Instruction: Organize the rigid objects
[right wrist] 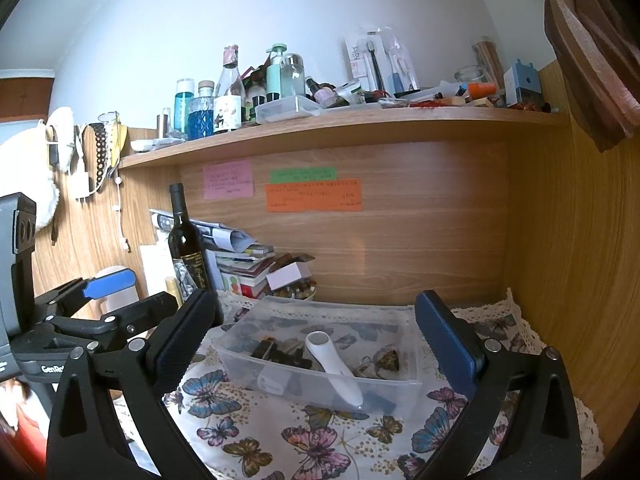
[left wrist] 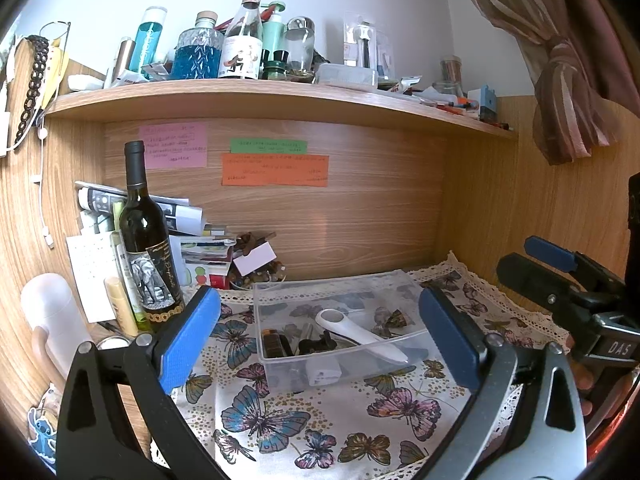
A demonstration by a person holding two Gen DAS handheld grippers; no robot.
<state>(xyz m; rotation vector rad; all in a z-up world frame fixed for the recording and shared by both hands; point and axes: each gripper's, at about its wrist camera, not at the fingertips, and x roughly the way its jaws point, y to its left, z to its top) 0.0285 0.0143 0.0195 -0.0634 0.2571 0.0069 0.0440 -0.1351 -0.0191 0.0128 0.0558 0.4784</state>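
A clear plastic bin (left wrist: 280, 376) (right wrist: 240, 372) stands on the butterfly-print cloth (left wrist: 320, 432) (right wrist: 280, 440). In it lie a white handled tool (left wrist: 360, 334) (right wrist: 332, 364), dark small items (left wrist: 296, 346) (right wrist: 280, 354), a white block (left wrist: 324, 372) (right wrist: 274, 382) and a small brown cone-shaped piece (left wrist: 396, 318) (right wrist: 388, 360). My left gripper (left wrist: 320, 338) is open and empty, held in front of the bin. My right gripper (right wrist: 320, 344) is open and empty, also in front of the bin. The right gripper also shows in the left wrist view (left wrist: 560, 268), and the left one in the right wrist view (right wrist: 108, 292).
A dark wine bottle (left wrist: 146, 240) (right wrist: 186, 248) stands at the left beside stacked papers and books (left wrist: 192, 236) (right wrist: 240, 260). A white mug (left wrist: 52, 316) is at far left. A cluttered shelf (left wrist: 280, 96) (right wrist: 340, 124) overhangs. Wooden walls enclose the back and right.
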